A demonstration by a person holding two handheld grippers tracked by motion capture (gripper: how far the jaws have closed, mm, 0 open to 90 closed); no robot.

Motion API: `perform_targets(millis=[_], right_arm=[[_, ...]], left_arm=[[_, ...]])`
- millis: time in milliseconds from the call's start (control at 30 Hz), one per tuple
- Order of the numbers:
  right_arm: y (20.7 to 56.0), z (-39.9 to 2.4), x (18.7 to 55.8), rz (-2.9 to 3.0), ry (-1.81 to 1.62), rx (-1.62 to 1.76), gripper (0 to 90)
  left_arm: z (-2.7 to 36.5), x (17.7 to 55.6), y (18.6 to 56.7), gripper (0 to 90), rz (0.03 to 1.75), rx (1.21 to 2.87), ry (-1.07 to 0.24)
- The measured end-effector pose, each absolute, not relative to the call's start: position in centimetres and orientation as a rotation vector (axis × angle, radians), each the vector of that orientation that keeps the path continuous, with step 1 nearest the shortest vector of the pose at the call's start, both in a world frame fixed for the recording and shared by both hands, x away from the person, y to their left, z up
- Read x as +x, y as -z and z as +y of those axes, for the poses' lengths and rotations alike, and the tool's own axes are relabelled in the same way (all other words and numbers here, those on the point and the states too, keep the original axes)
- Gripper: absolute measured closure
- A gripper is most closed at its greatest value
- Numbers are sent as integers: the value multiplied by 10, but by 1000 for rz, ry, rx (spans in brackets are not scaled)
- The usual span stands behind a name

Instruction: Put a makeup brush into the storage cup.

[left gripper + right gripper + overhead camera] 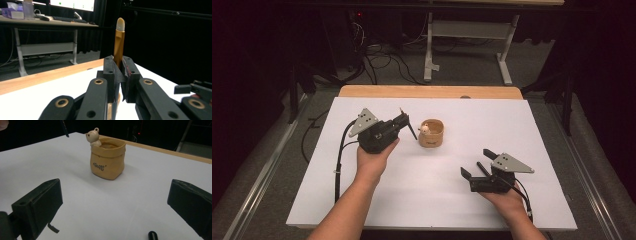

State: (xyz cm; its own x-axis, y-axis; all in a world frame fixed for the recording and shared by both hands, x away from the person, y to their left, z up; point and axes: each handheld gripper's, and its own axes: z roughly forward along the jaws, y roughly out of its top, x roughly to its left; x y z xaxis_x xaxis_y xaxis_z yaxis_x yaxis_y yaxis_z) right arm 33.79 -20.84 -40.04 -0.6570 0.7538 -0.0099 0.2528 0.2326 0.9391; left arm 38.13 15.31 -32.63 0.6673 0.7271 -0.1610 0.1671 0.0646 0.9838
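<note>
High view gives the clearest idea of the progress: the left gripper (404, 121) holds a slim golden pen-like stick with a pale rounded tip (402, 111) just at 9 o'clock of the small tan pot shaped like a wrinkled paper sack (431, 133), which stands near the middle of the white matte table sheet (362, 200). I judge that the picking up is done and the placing into the pot is left, because the stick is not yet over the opening.

Left gripper view shows the black plastic jaws pressed on the stick's (119, 42) lower part, so it stands upright between them; its body looks smooth and slightly glossy, its tip dull and soft.

Right gripper view shows the pot (107, 161) as glazed ceramic with soft folds, dark lettering on the front and a small cream bear figure (93, 136) at its rim. The right gripper (478, 162) rests at 4 o'clock of the pot, well apart, jaws spread wide and holding nothing.
</note>
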Motion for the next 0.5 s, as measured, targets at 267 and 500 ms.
perform_targets(millis=[267, 500], right_arm=[[400, -208, 337, 2045, -1428, 916, 11], [400, -208, 337, 2048, -1422, 916, 13]], left_arm=[[148, 392, 318, 830, 792, 1474, -514], [144, 401, 312, 831, 789, 1473, -528]])
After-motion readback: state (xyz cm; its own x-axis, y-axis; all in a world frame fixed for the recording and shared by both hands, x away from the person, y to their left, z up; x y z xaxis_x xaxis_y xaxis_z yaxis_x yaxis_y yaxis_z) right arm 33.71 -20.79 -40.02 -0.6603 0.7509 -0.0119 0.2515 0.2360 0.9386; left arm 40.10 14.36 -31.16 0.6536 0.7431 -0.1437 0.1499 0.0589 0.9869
